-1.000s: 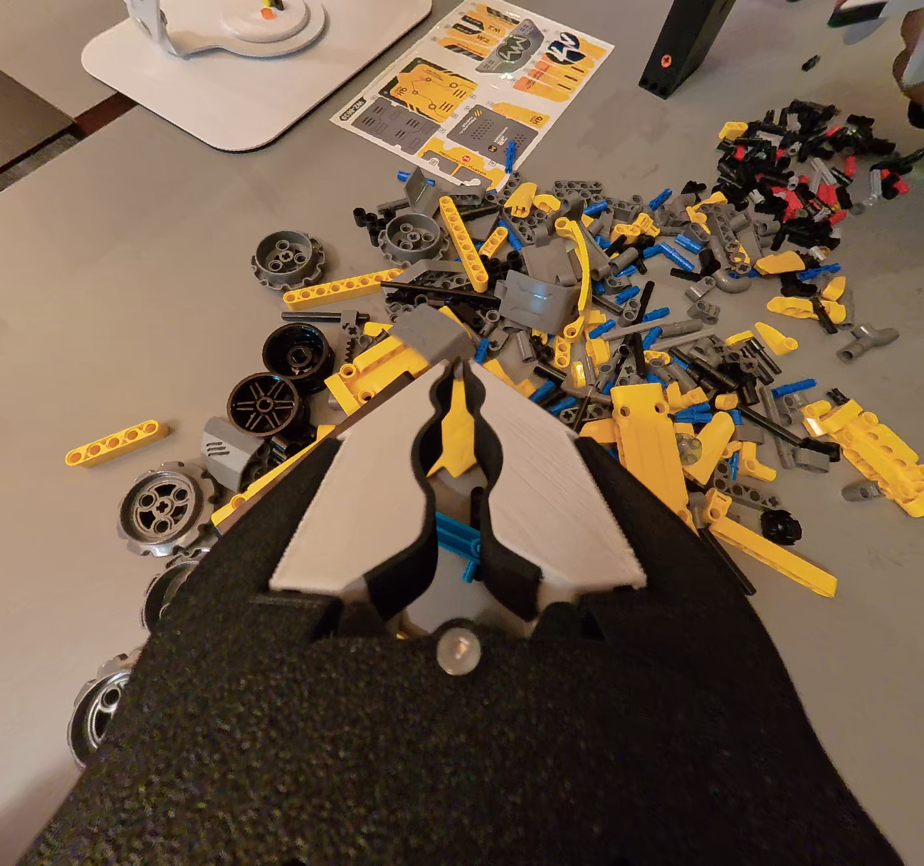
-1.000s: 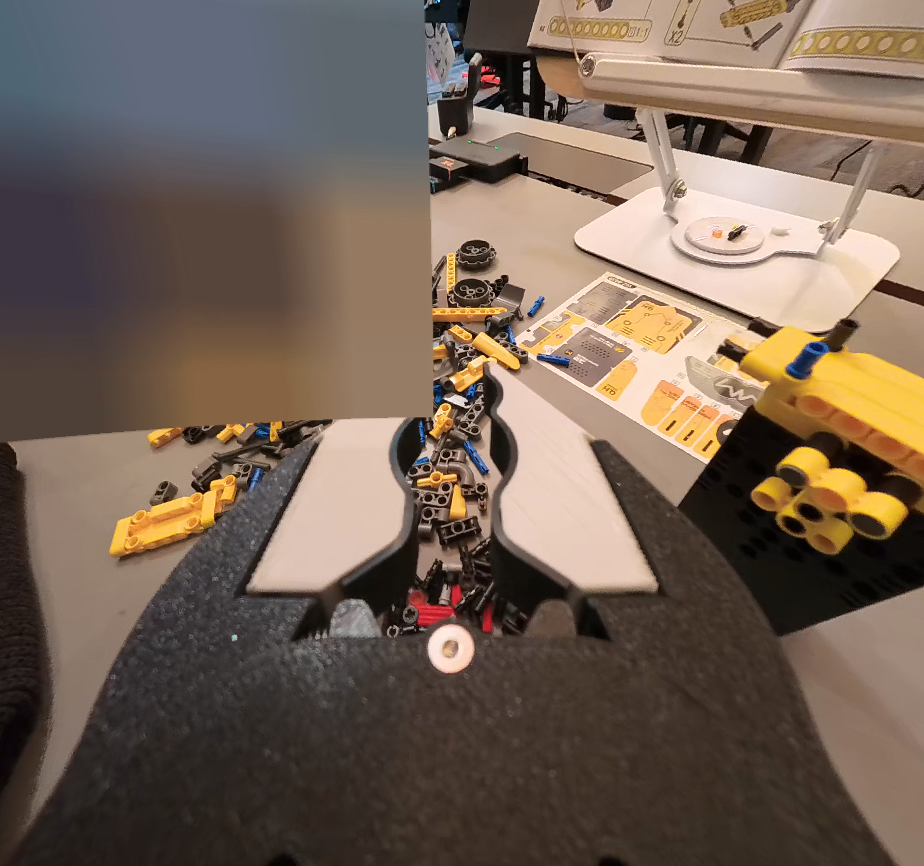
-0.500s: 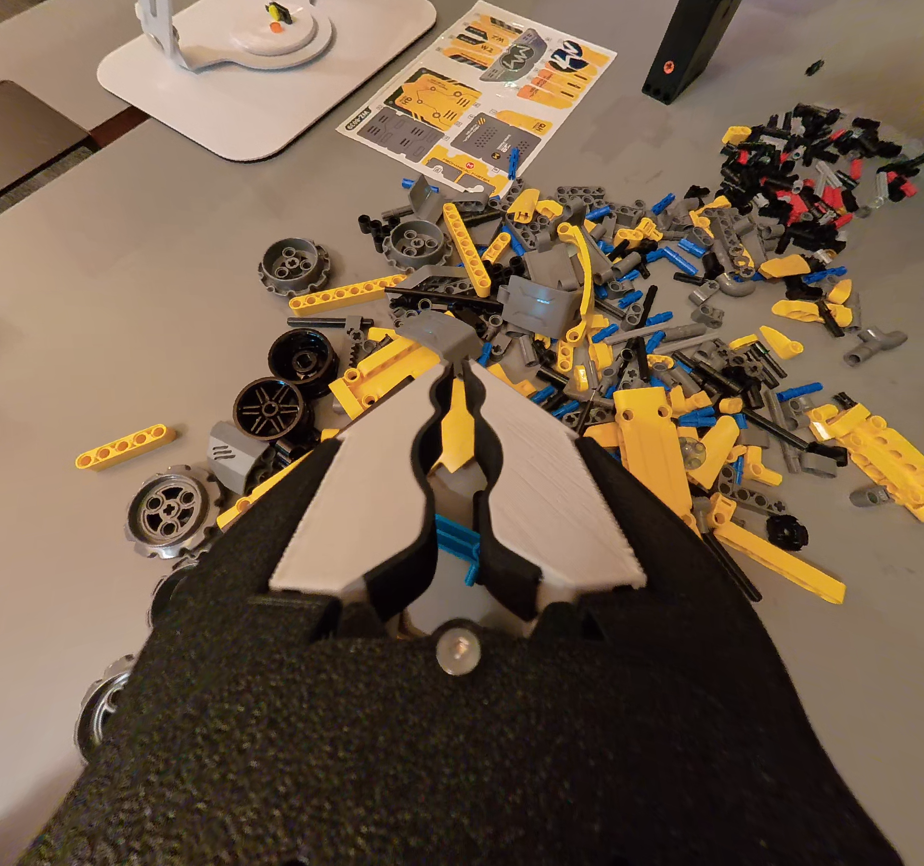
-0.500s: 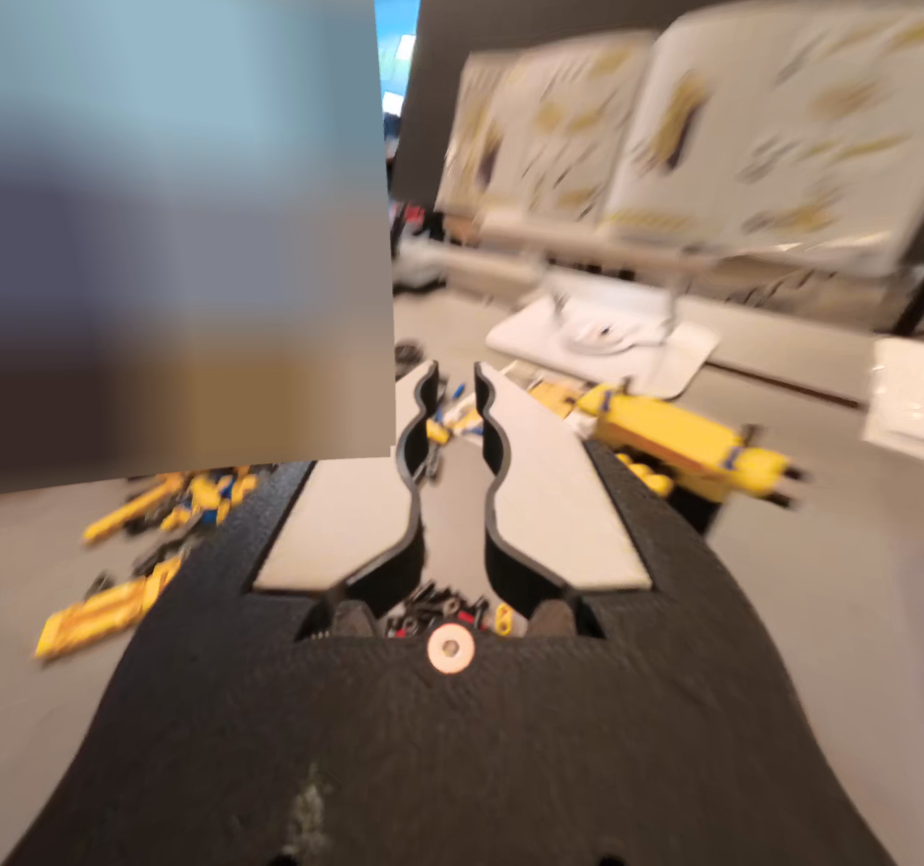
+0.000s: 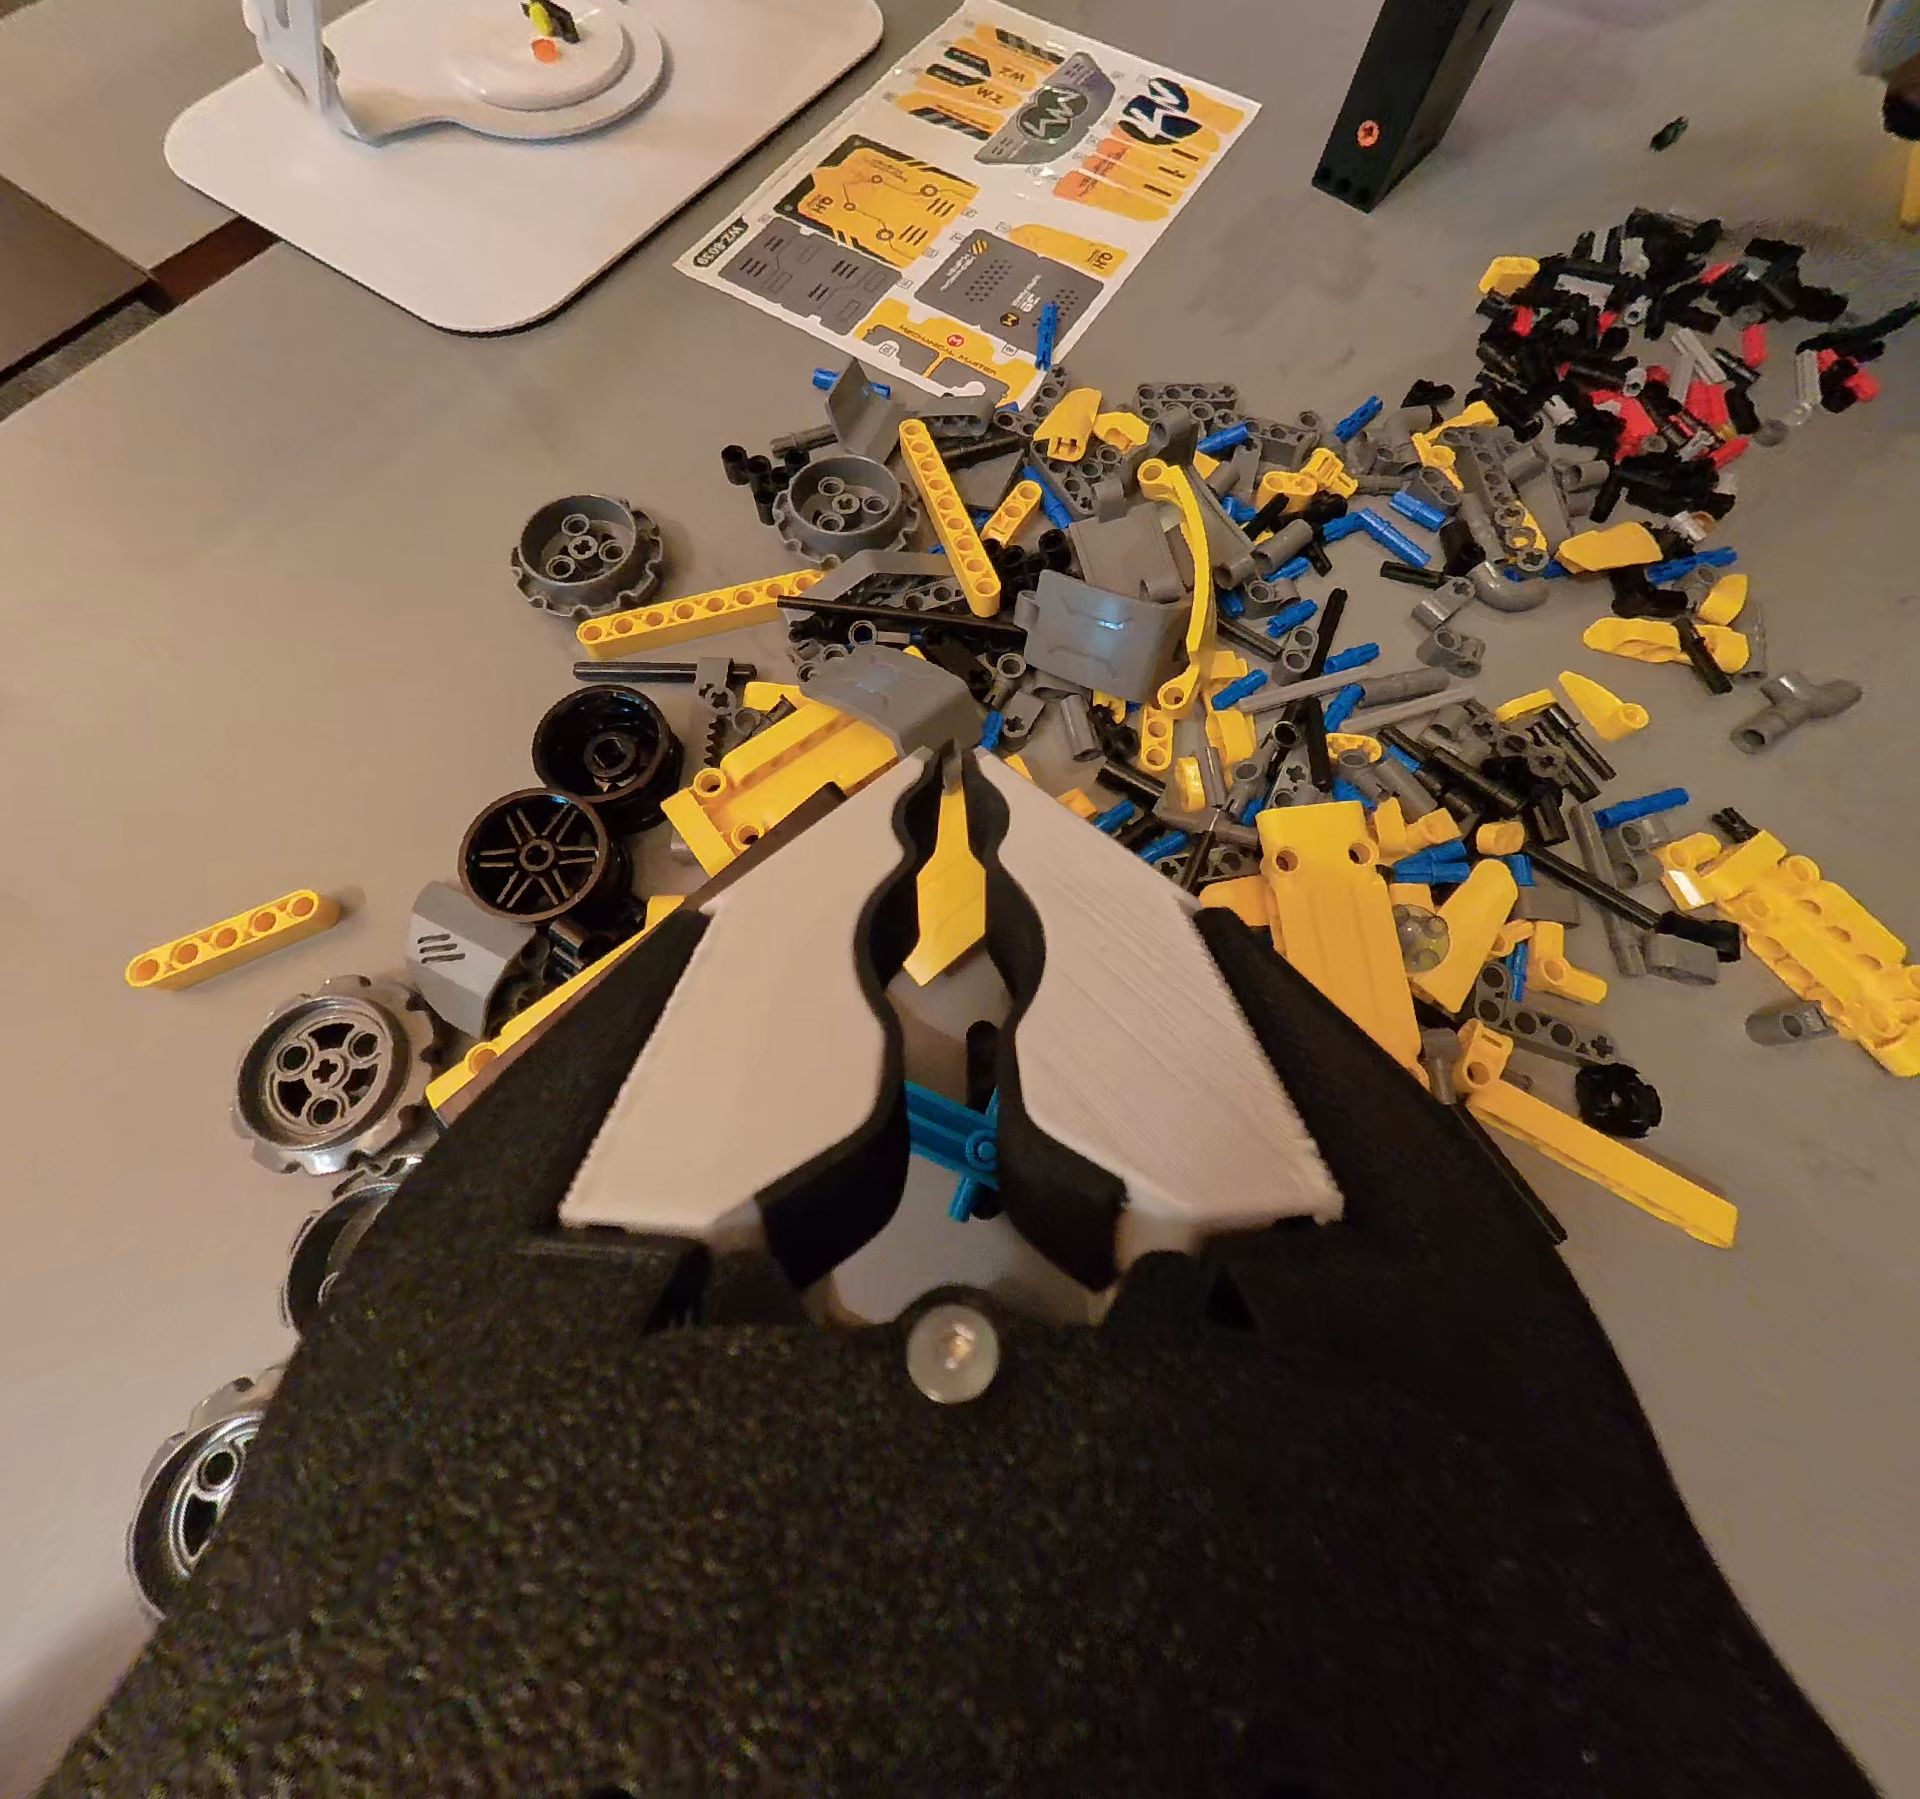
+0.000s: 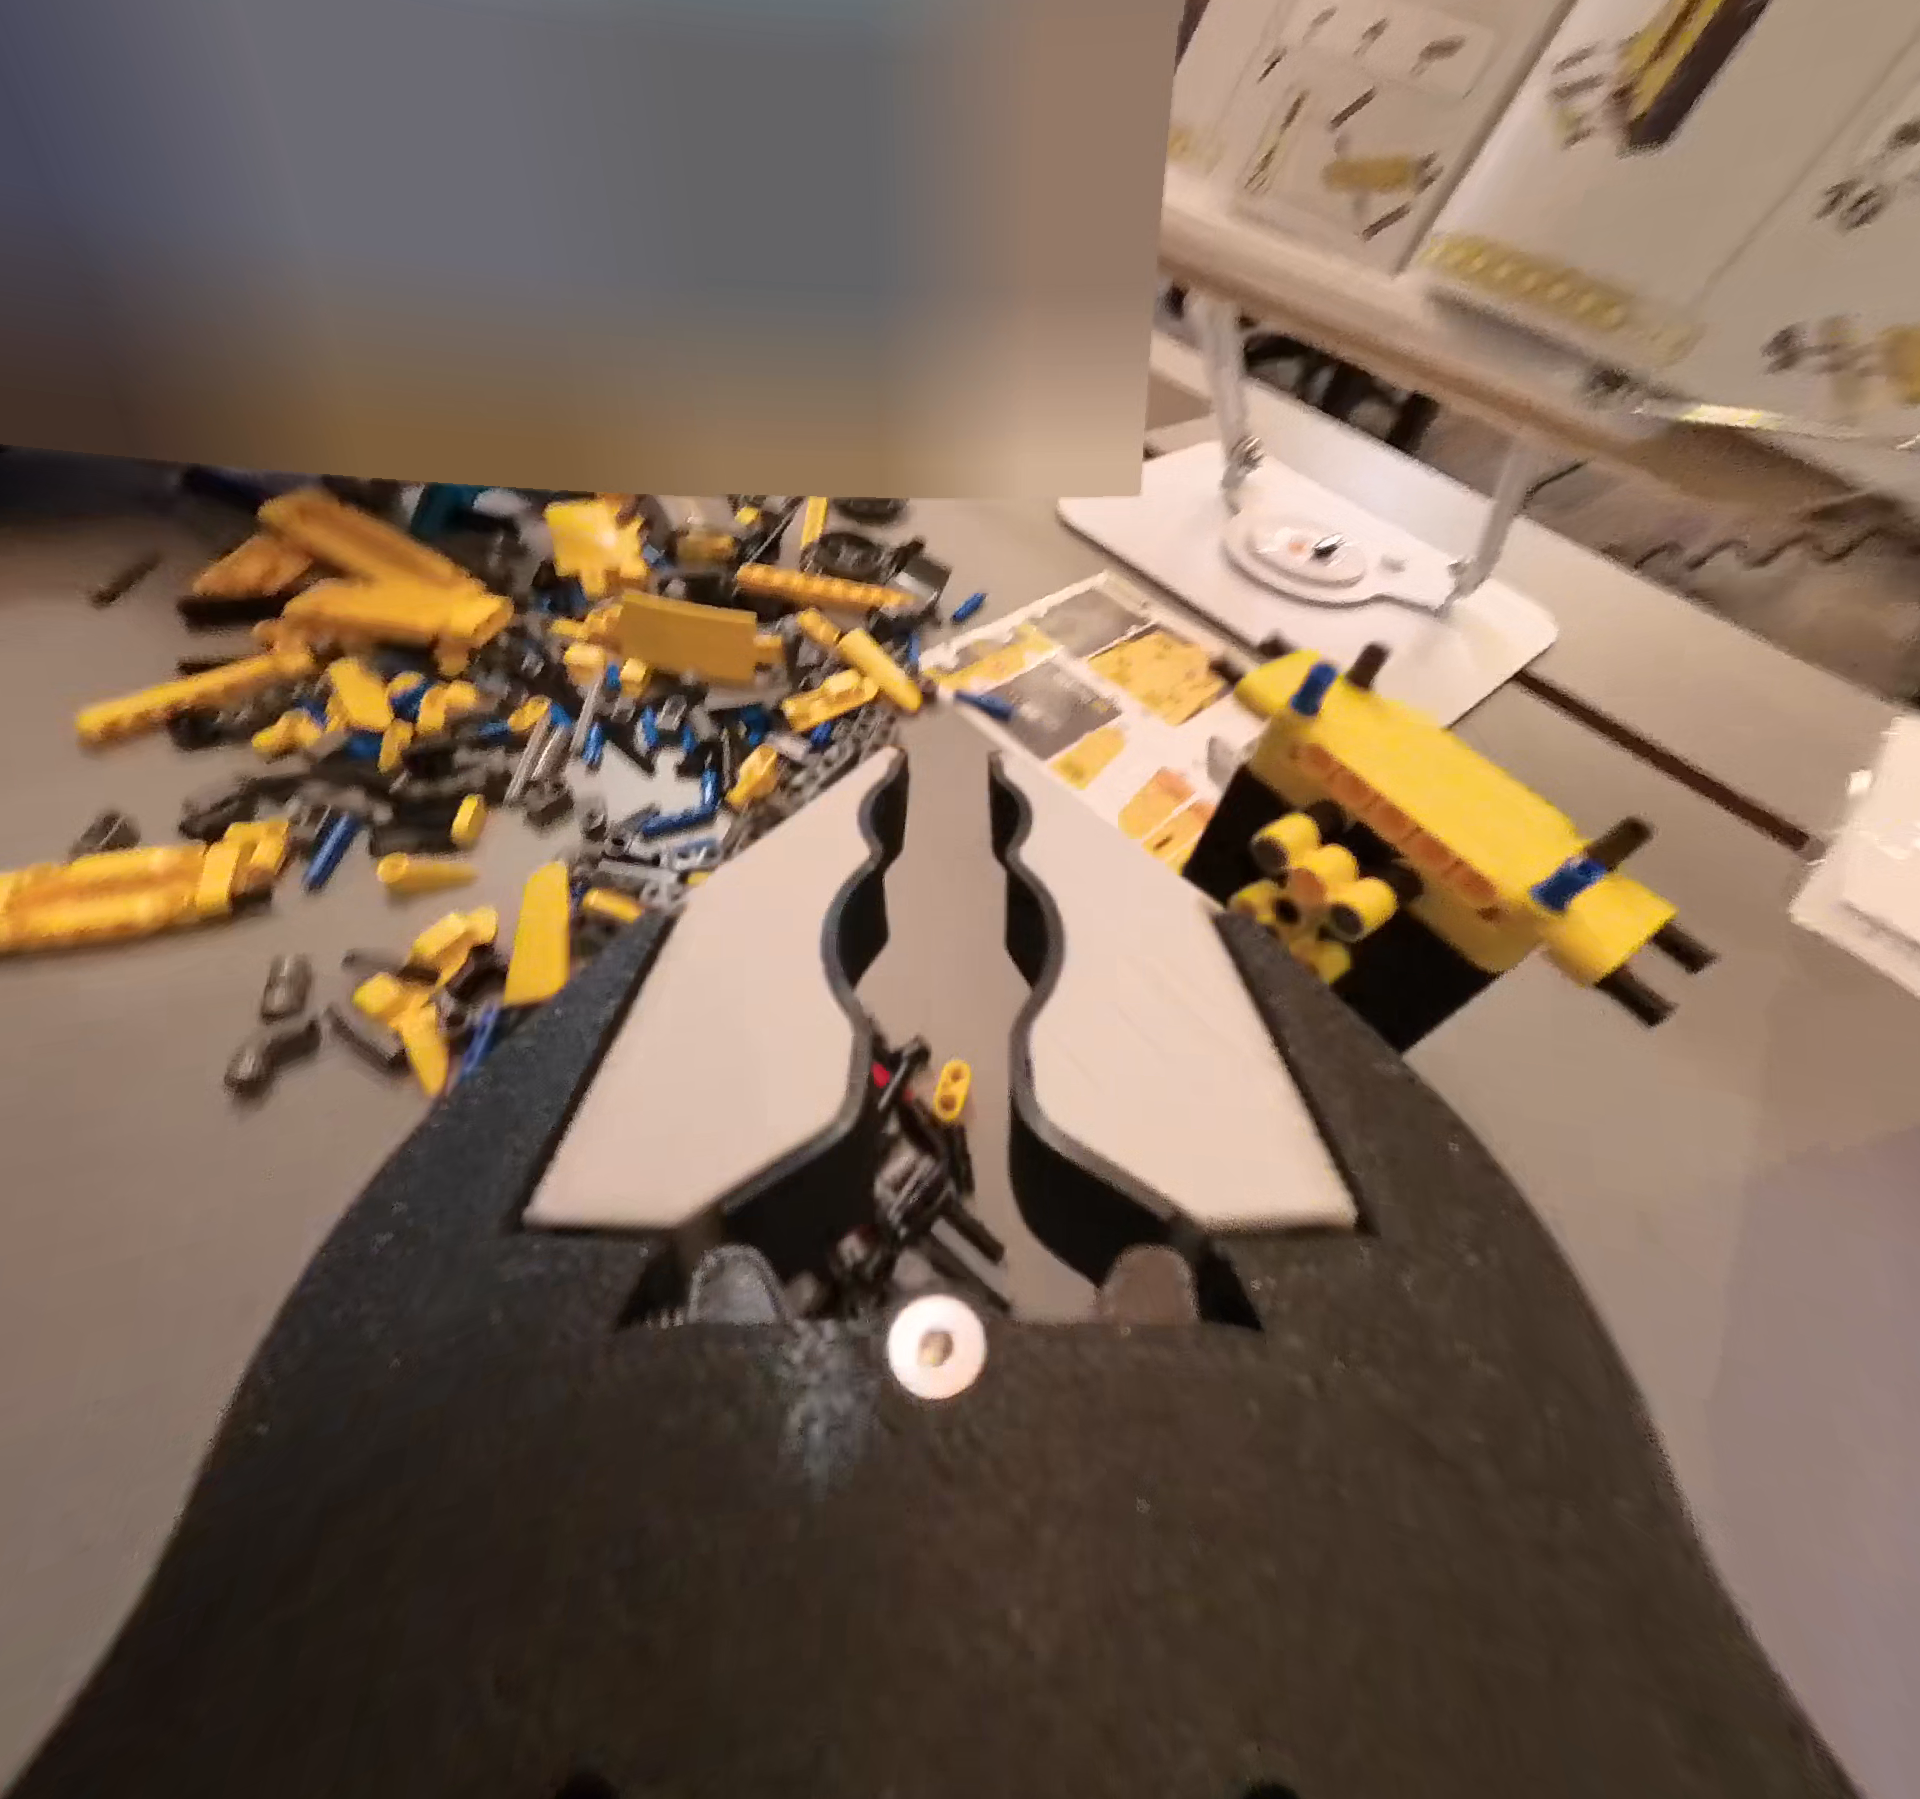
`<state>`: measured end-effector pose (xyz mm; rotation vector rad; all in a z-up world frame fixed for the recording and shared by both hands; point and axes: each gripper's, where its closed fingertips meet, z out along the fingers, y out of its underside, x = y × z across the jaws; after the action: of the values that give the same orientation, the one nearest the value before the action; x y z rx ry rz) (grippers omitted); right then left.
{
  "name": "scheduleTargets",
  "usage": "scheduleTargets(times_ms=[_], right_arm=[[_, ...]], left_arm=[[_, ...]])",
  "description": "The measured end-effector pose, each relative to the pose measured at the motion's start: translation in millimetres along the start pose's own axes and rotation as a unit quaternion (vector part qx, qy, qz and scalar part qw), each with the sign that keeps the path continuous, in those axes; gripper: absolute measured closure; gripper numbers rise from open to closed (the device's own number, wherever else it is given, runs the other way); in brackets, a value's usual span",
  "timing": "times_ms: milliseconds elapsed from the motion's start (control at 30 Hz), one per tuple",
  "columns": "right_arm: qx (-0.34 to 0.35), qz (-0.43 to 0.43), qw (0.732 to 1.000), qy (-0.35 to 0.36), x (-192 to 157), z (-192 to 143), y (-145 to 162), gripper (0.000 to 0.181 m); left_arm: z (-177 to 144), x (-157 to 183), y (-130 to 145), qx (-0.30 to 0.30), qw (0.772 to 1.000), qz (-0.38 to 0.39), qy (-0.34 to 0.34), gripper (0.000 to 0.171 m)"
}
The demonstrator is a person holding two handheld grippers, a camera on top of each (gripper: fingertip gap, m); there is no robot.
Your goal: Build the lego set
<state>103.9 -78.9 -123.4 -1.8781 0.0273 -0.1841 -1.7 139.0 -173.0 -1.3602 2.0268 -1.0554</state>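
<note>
The left wrist view looks forward and steeply down along its gripper, close above the heap of building pieces on the grey table. The right wrist view looks forward at a shallower angle, blurred, along its gripper. Both views share the heap, the sticker sheet and the white stand base, at upper left and upper right respectively.

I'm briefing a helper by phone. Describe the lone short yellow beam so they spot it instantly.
Start at the big brick pile on the grey table and go to the wheels on its left edge. Left of the spoked black wheel lies a short yellow beam, alone on bare table, touching nothing.
</note>
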Motion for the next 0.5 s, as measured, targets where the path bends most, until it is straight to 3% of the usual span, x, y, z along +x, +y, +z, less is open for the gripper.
scheduleTargets(times_ms=[100, 167, 500], right_arm=[[-0.035, 0.026, 0.999, -0.027, 2, -3, 17, 0.147], [-0.024, 0.036, 0.999, -0.024, 7, -7, 15, 0.143], [0.021, 0.063, 0.997, 0.031, 27, -16, 1, 0.146]], left_arm=[[0, 0, 0, 0.001, 1.000, 0.001, -0.001, 0.168], [0, 0, -1, 0.002, 1.000, 0.001, 0.000, 0.168], [2, 11, -1, 0.007, 1.000, 0.008, 0.027, 0.168]])
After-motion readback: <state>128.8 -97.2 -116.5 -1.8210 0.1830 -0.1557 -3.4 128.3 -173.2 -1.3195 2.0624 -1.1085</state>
